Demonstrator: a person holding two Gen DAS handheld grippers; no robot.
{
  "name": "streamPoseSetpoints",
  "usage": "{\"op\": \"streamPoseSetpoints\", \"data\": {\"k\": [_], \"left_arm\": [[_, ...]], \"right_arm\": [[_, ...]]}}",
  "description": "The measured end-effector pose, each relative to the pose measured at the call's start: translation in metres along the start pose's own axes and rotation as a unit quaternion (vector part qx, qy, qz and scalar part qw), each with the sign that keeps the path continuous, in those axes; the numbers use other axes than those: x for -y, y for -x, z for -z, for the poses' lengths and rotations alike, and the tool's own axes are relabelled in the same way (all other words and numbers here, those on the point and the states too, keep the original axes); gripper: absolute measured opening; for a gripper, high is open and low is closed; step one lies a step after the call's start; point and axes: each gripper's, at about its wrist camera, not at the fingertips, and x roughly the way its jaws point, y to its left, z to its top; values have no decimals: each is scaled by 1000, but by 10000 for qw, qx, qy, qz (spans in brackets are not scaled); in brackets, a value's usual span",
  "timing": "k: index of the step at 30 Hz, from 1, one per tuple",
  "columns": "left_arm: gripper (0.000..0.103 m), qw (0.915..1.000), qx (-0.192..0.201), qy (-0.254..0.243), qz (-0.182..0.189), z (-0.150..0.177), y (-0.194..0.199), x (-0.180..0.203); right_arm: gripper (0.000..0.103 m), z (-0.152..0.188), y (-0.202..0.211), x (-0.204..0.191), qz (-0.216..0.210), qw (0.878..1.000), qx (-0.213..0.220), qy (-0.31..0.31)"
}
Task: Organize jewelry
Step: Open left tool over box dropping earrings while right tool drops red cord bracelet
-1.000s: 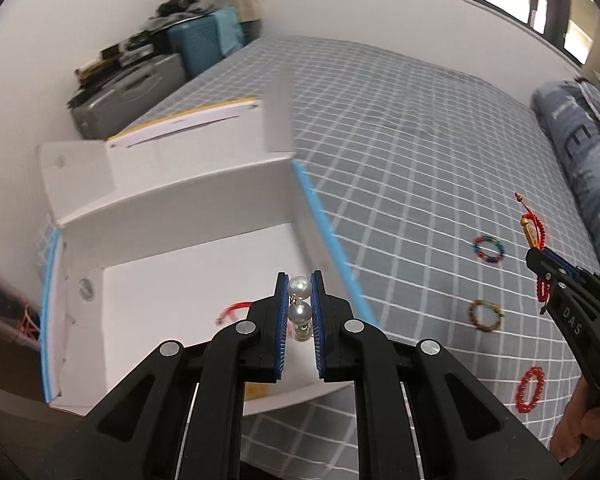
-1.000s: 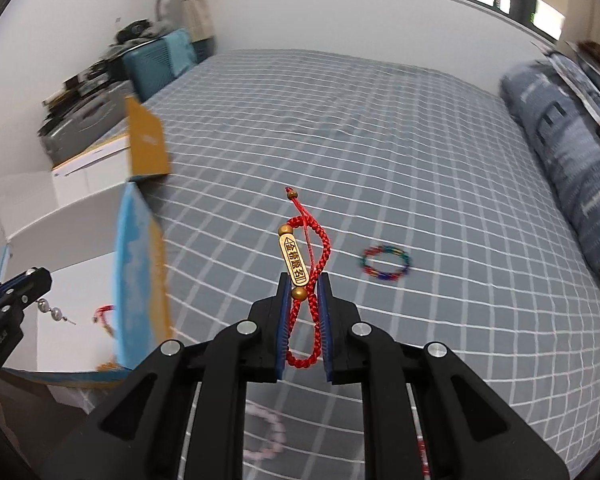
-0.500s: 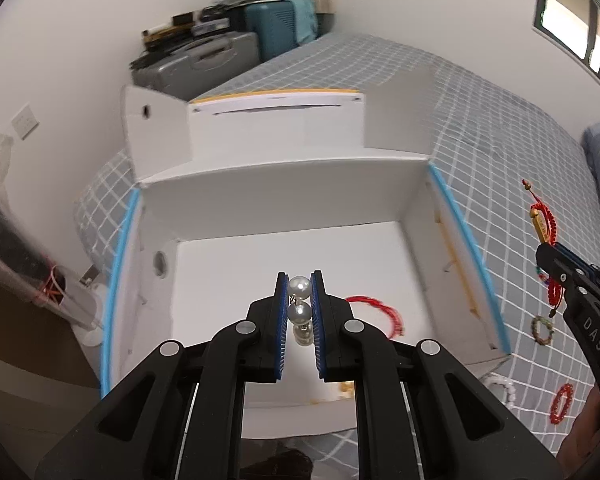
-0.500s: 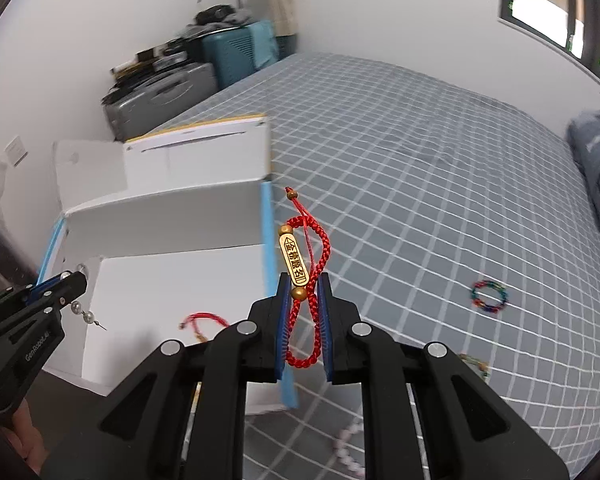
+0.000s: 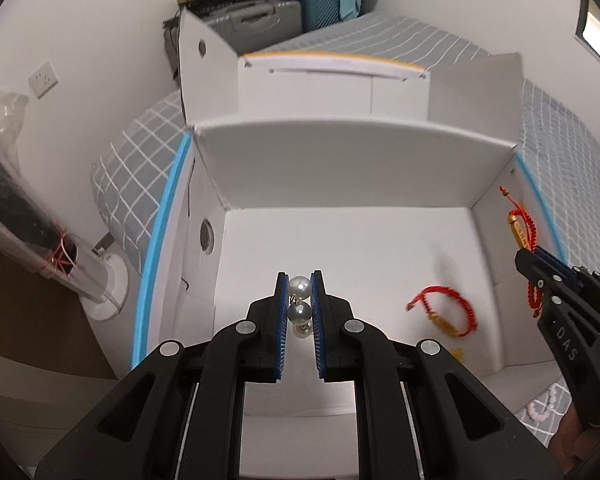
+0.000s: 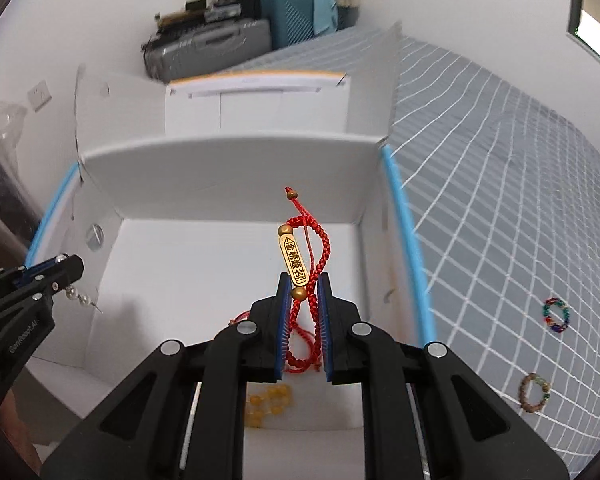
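Open white cardboard box (image 5: 340, 168), blue-edged walls, mostly bare floor beneath both your grippers. Inside it: second red cord bracelet (image 5: 446, 312), amber beads (image 6: 268, 400). Your right gripper (image 6: 304, 304), angled down, clamps a red braided cord bracelet with gold plate (image 6: 300, 256). Your left gripper (image 5: 299, 300) pinches a glossy pearl earring (image 5: 299, 300).

pearl earring (image 5: 300, 300) and red bracelet (image 6: 306, 264) above box (image 5: 352, 160)

"DAS" on right hand-held gripper (image 5: 540, 270)
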Motion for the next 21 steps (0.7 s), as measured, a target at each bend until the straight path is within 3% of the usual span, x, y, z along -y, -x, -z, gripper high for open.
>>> {"op": "streamPoseSetpoints", "data": {"k": [8, 15, 21], "left_arm": [[11, 9992, -370, 82, -113, 2, -37, -9], [11, 9989, -440, 103, -111, 3, -42, -12], [13, 9991, -361, 190, -95, 2, -40, -15]], "right_arm": [[13, 5, -29, -8, 84, 9994, -335, 41], [15, 4, -29, -10, 82, 9993, -371, 43], [26, 4, -27, -11, 69, 9993, -362, 41]]}}
